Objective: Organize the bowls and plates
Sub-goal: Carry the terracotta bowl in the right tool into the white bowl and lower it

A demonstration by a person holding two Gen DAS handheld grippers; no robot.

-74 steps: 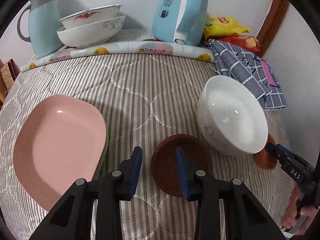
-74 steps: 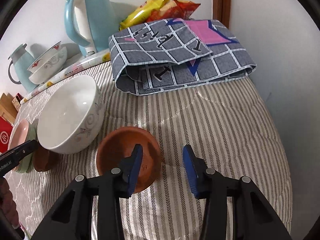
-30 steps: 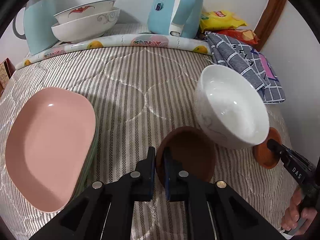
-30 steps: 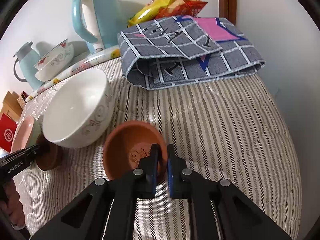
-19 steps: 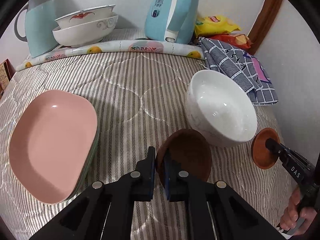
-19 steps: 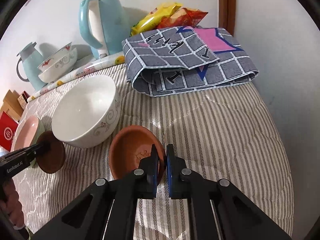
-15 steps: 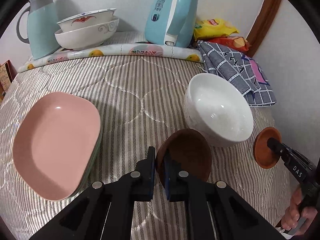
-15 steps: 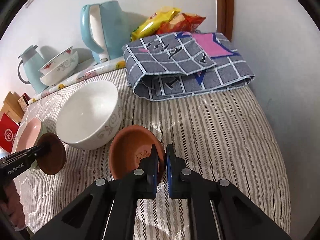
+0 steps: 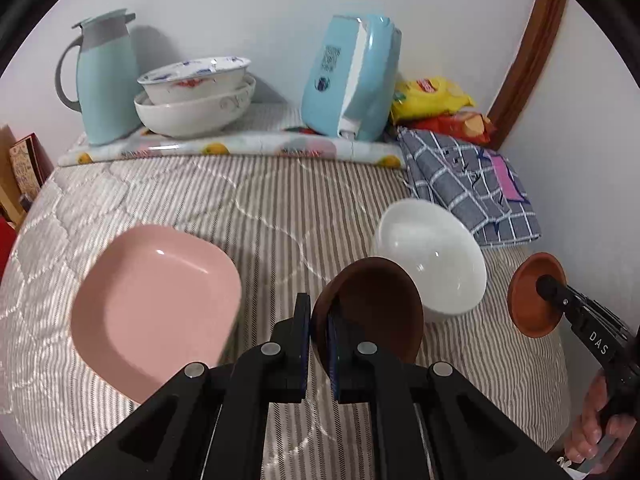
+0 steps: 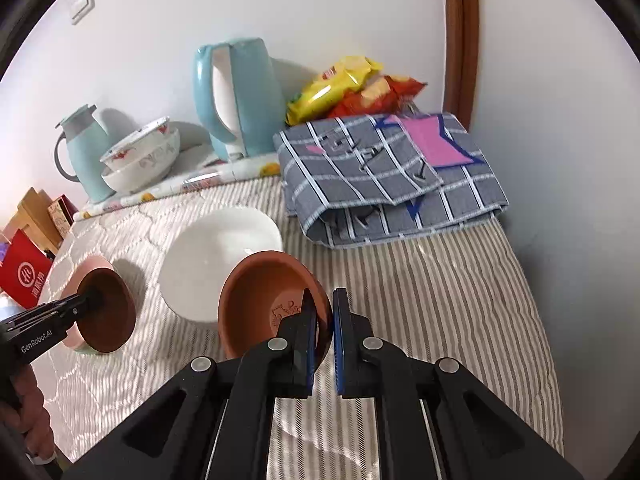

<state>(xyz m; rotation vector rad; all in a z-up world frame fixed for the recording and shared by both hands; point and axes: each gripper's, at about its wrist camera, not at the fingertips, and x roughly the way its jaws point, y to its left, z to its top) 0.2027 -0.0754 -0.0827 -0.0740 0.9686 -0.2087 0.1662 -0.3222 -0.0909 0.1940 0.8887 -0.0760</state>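
both fingers (image 9: 319, 330) (image 10: 323, 326) pinch tilted brown saucers (image 9: 372, 308) (image 10: 264, 296), hollows facing the cameras.

White bowl (image 9: 432, 252): we see its near side covered by the dark brown dish (image 9: 372, 308) in the left wrist view, and by the terracotta dish (image 10: 264, 296) in the right wrist view.
Pink plate (image 10: 94, 264): we make out only a sliver behind the dark brown dish in the right wrist view; what lies under it stays unclear.
Red snack bag (image 9: 452, 126): mostly buried under the yellow snack bag (image 9: 432, 96).
Red box (image 10: 24, 280): its lettering is too small for us to read.
Hand (image 9: 600, 432): cut off at the frame edge.
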